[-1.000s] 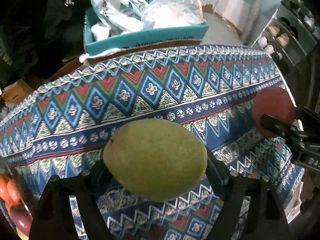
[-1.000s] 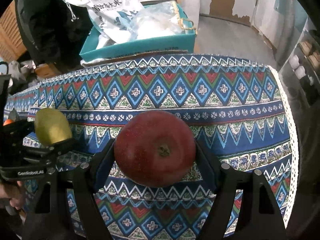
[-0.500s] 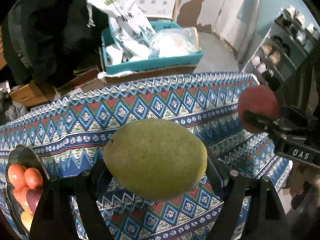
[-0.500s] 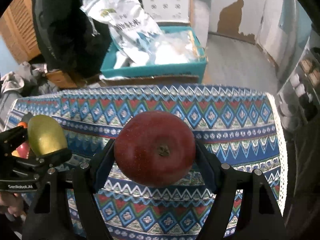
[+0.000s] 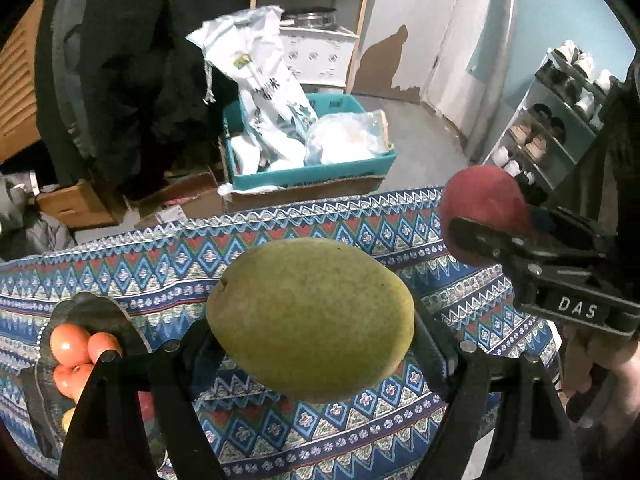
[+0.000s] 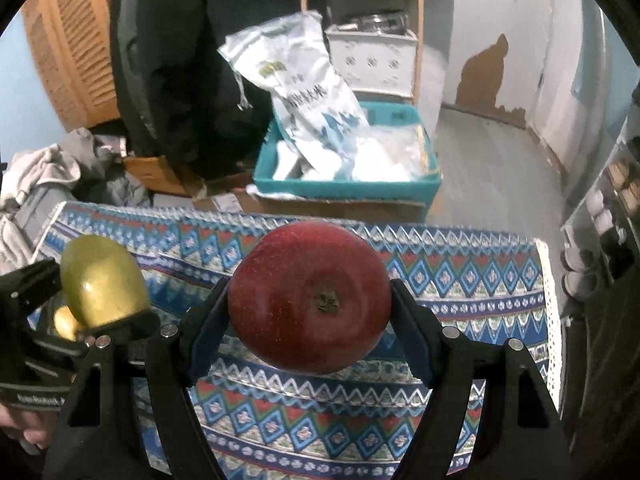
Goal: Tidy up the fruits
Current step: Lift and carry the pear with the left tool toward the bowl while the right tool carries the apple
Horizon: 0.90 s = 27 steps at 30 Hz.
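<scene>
A green mango (image 5: 310, 318), smooth and faintly speckled, lies lengthwise, clamped by its ends off the tabletop (image 5: 280, 236), over its near middle. A dark red apple (image 6: 310, 298), stem end facing the near edge, is pinched likewise toward the right edge. At the left edge, a dark plate (image 5: 96, 308) carries small orange fruits (image 5: 70, 344), with a yellow one (image 5: 68, 418) beside them.

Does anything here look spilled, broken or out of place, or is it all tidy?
Nothing spilled or dropped. The left tongs grip a green oval mango and the right tongs a dark red apple, both clear of the patterned tablecloth. The only damage is peeling paint on the back wall.
</scene>
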Each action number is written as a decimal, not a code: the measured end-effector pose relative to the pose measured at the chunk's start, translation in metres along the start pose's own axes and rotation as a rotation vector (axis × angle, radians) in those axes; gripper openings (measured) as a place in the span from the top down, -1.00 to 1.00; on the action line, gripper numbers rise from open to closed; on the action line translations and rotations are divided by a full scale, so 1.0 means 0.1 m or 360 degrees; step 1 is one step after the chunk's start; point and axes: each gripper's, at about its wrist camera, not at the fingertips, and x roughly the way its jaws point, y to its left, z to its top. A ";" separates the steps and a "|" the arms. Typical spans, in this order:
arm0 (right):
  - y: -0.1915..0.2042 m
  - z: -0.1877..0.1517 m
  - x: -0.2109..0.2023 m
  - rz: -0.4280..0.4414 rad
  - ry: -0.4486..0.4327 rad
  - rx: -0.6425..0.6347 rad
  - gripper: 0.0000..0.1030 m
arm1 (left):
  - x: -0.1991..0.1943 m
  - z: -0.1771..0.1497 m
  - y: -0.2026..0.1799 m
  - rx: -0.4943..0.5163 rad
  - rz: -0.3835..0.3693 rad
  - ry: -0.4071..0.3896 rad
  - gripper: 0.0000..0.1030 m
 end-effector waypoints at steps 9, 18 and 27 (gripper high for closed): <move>0.39 0.12 -0.15 0.0061 -0.0050 -0.0095 -0.49 | -0.39 -0.11 0.29 -0.0076 0.0043 -0.0066 -0.61; 0.81 0.21 -0.28 0.0148 -0.0091 -0.0194 -0.49 | -0.70 -0.23 0.63 -0.0167 0.0112 -0.0138 -0.61; 1.25 0.25 -0.26 0.0249 -0.0087 -0.0291 -0.49 | -0.89 -0.37 0.98 -0.0257 0.0171 -0.0164 -0.61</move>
